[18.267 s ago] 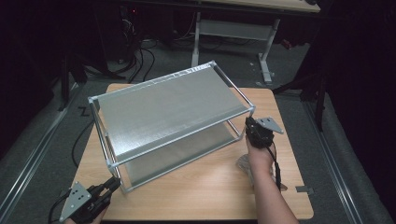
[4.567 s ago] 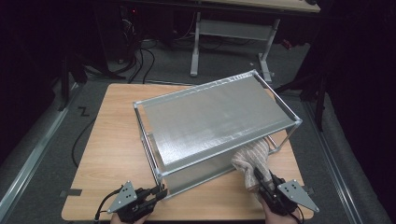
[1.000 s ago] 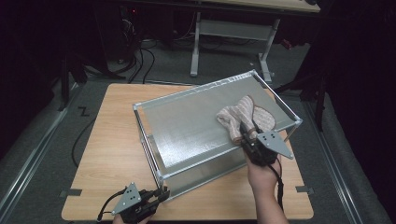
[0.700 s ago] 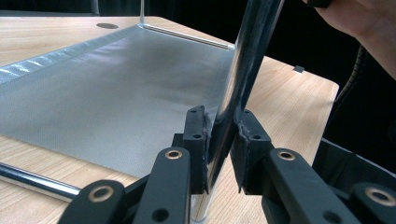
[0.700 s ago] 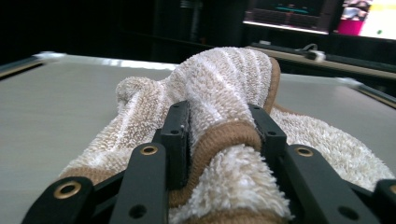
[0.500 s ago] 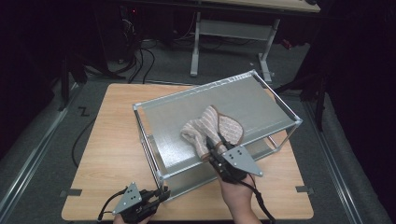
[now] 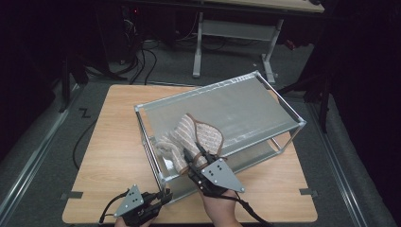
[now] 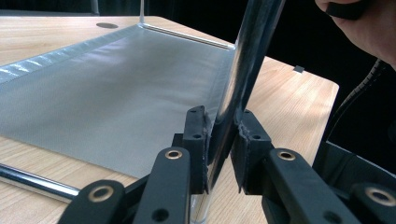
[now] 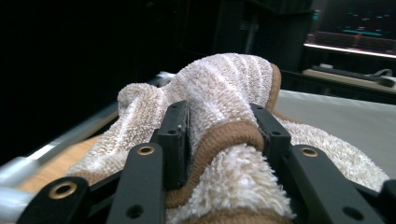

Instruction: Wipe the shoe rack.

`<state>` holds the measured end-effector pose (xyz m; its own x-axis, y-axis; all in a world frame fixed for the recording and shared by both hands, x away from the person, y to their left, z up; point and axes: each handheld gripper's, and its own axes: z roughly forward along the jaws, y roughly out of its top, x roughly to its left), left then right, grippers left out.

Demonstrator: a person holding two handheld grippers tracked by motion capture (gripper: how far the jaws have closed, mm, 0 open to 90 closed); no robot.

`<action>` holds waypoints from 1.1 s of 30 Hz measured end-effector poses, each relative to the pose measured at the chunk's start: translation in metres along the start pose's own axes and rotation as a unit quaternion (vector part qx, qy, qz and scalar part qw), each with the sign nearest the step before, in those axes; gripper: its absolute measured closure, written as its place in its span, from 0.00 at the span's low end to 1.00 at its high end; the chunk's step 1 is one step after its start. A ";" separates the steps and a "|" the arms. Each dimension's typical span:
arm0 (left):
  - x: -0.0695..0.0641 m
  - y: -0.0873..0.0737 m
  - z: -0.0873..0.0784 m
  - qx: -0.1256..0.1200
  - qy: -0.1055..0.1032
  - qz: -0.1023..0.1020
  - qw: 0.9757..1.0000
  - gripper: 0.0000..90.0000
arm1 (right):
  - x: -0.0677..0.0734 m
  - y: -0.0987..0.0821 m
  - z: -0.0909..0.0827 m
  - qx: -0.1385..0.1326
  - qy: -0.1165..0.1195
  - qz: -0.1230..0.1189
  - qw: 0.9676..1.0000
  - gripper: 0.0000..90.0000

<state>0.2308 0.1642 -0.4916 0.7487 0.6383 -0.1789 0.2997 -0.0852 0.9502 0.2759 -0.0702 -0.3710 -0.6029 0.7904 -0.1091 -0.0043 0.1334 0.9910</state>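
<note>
A metal-framed rack (image 7: 246, 101) with two grey fabric shelves stands askew on the wooden table (image 7: 111, 142). My left gripper (image 7: 165, 195) at the table's front edge is shut on the rack's near corner post (image 8: 243, 60); both pads (image 8: 196, 135) press the chrome tube, with the lower shelf (image 8: 116, 93) behind it. My right gripper (image 7: 193, 152) is over the top shelf's front left part, shut on a bunched beige striped towel (image 7: 198, 135) with a brown hem. Its jaws have just been opening a little, with the towel (image 9: 224, 88) still squeezed between the pads of the right gripper (image 9: 219, 116).
The rack covers the right and middle of the table; bare wood lies to its left and along the front. Beyond the table are a white table frame (image 7: 231, 33), floor cables (image 7: 137, 56) and dark surroundings. Tape marks (image 7: 71, 195) sit at the front corners.
My right gripper has carried the towel leftward and nearer across the top shelf, from its right part to the front left. The left gripper and rack have stayed put.
</note>
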 end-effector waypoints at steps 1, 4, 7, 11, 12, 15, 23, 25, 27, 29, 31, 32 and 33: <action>0.000 0.000 0.000 0.000 0.000 0.000 1.000 0.85 | 0.003 0.000 0.000 -0.002 0.006 0.000 1.000 0.69; 0.000 0.000 0.000 0.001 0.000 0.001 1.000 0.85 | 0.014 0.000 -0.001 -0.006 0.022 -0.004 1.000 0.68; -0.001 0.000 0.000 0.002 -0.001 0.002 1.000 0.85 | 0.023 0.000 -0.001 -0.011 0.029 -0.010 0.999 0.68; -0.001 0.000 0.000 0.002 -0.001 0.003 1.000 0.85 | 0.024 0.000 -0.001 -0.012 0.025 -0.014 1.000 0.69; -0.001 0.000 0.000 0.002 -0.001 0.004 1.000 0.85 | 0.023 0.000 -0.001 -0.012 0.022 -0.015 1.000 0.70; -0.001 0.000 0.001 0.003 -0.002 0.006 1.000 0.85 | 0.019 -0.001 -0.001 -0.009 0.008 -0.023 1.000 0.70; -0.001 0.000 0.000 0.005 -0.003 0.005 1.000 0.85 | -0.015 -0.003 -0.002 0.005 -0.026 -0.012 1.000 0.70; -0.001 0.000 0.000 0.005 -0.003 0.005 1.000 0.85 | -0.031 -0.004 -0.004 0.010 -0.043 -0.010 0.999 0.70; -0.001 0.000 0.000 0.005 -0.003 0.004 1.000 0.85 | -0.046 -0.005 -0.005 0.014 -0.058 -0.005 0.998 0.70; -0.001 0.000 0.000 0.005 -0.003 0.005 1.000 0.85 | -0.061 -0.007 -0.007 0.019 -0.073 0.000 0.997 0.70; -0.001 0.000 0.000 0.005 -0.002 0.005 1.000 0.85 | -0.075 -0.008 -0.008 0.022 -0.087 -0.001 0.996 0.70; -0.001 0.000 0.000 0.005 -0.002 0.005 1.000 0.85 | -0.081 -0.009 -0.008 0.024 -0.094 0.002 0.995 0.70; -0.001 0.000 0.000 0.005 -0.002 0.005 1.000 0.85 | -0.088 -0.009 -0.009 0.026 -0.101 0.003 0.995 0.70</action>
<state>0.2297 0.1638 -0.4917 0.7542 0.6339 -0.1713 0.2989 -0.0991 0.9491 0.3219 -0.1464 -0.3699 -0.4302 0.8945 -0.1216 0.0437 0.1552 0.9869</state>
